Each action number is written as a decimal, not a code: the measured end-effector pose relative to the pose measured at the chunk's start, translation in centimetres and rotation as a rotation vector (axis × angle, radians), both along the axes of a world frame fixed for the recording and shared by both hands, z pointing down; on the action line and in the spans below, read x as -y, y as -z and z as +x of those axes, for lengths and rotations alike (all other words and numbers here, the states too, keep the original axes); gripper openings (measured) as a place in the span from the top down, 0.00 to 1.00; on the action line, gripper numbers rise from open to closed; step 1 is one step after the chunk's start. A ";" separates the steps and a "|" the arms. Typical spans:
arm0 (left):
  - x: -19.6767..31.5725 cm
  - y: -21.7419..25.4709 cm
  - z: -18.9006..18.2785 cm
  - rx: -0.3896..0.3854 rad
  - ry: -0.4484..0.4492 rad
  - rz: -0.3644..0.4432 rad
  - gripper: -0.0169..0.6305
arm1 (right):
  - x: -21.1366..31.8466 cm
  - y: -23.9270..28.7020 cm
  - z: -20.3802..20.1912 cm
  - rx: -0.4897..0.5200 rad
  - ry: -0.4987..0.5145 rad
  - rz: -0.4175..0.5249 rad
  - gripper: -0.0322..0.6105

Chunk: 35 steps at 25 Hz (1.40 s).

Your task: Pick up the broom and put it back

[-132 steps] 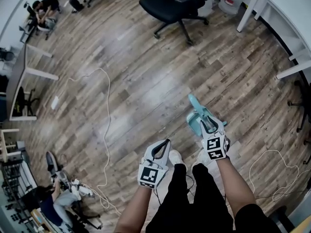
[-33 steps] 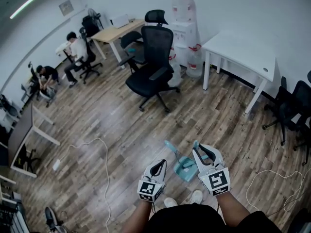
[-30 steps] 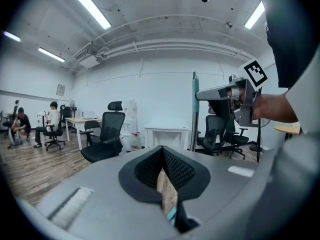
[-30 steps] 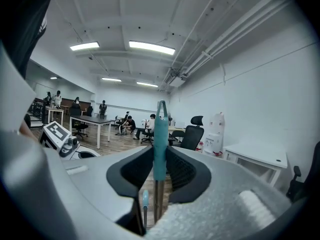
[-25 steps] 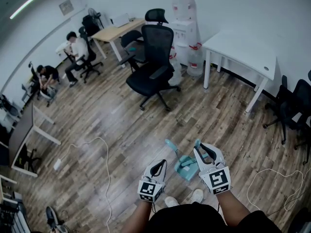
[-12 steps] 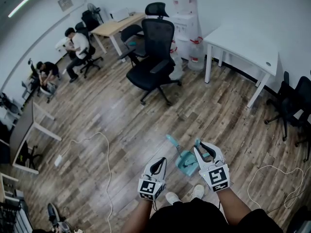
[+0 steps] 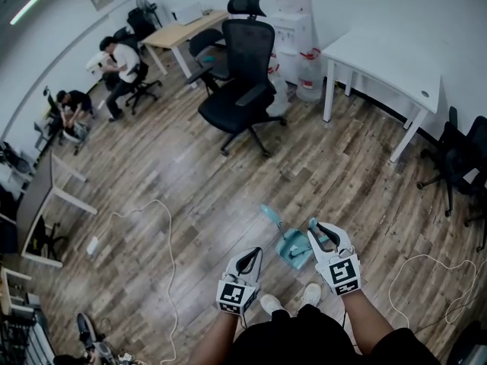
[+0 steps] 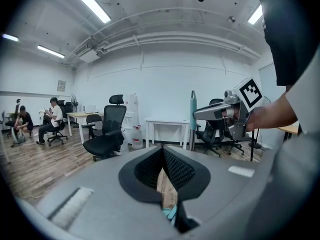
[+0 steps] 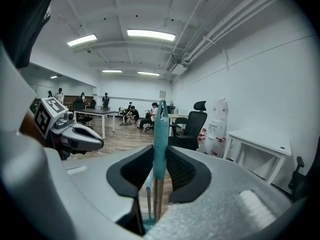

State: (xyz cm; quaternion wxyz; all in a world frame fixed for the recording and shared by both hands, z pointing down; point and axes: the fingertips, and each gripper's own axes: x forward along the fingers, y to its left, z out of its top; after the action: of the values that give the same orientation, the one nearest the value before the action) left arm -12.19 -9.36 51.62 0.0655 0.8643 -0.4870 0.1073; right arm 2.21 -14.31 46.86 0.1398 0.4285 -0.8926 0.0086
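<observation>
The broom's teal handle (image 9: 160,129) stands upright between the jaws of my right gripper (image 9: 160,151), which is shut on it. In the head view the right gripper (image 7: 321,231) holds the broom's handle top (image 7: 312,225) just above a teal dustpan (image 7: 292,248) on the wooden floor; the dustpan's own handle (image 7: 268,214) points up and left. The broom's head is hidden. My left gripper (image 7: 252,255) hangs to the left of the dustpan, apart from it. The left gripper (image 8: 162,151) is shut with nothing in it, and the broom handle (image 8: 192,119) shows beside it.
A black office chair (image 7: 243,82) stands ahead, a white table (image 7: 388,59) at the right by the wall, water bottles (image 7: 293,21) between them. White cables (image 7: 163,234) lie on the floor at left and right. People sit at desks far left (image 7: 122,59). My shoes (image 7: 270,304) are below.
My right gripper has sunk a little with the broom handle in it, closer to the dustpan. The head view has tilted slightly. The left gripper has hardly moved.
</observation>
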 end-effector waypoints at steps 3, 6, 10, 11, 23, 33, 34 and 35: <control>-0.3 -0.4 -0.5 0.005 0.005 -0.016 0.95 | 0.1 -1.0 -0.1 -0.001 0.012 -0.008 0.81; -0.6 -1.0 -0.9 0.010 0.015 -0.034 0.95 | 0.1 -2.0 0.0 -0.006 0.010 -0.021 0.81; -1.2 -1.9 -1.3 0.006 0.025 -0.054 0.95 | -0.5 -3.6 -0.2 -0.024 0.022 -0.039 0.81; -1.3 -2.1 -1.3 0.003 0.027 -0.061 0.95 | -0.7 -4.0 -0.3 -0.029 0.027 -0.045 0.81; -2.6 -4.3 -0.3 0.011 0.027 -0.118 0.95 | -2.1 -10.6 0.7 -0.111 0.053 -0.132 0.81; -4.2 -6.6 1.6 0.067 -0.037 -0.149 0.95 | -4.7 -16.1 2.8 -0.223 0.059 -0.226 0.81; -4.3 -6.9 1.9 0.078 -0.048 -0.151 0.95 | -4.8 -16.6 3.1 -0.240 0.055 -0.241 0.81; -4.5 -7.3 2.1 0.083 -0.057 -0.155 0.95 | -4.9 -17.1 3.4 -0.254 0.049 -0.253 0.81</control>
State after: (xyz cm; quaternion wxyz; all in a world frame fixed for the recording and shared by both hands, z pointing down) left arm -10.08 -4.90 58.92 0.1087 0.8649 -0.4549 0.1823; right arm 5.61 -9.37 63.91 0.3044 0.3835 -0.8697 0.0631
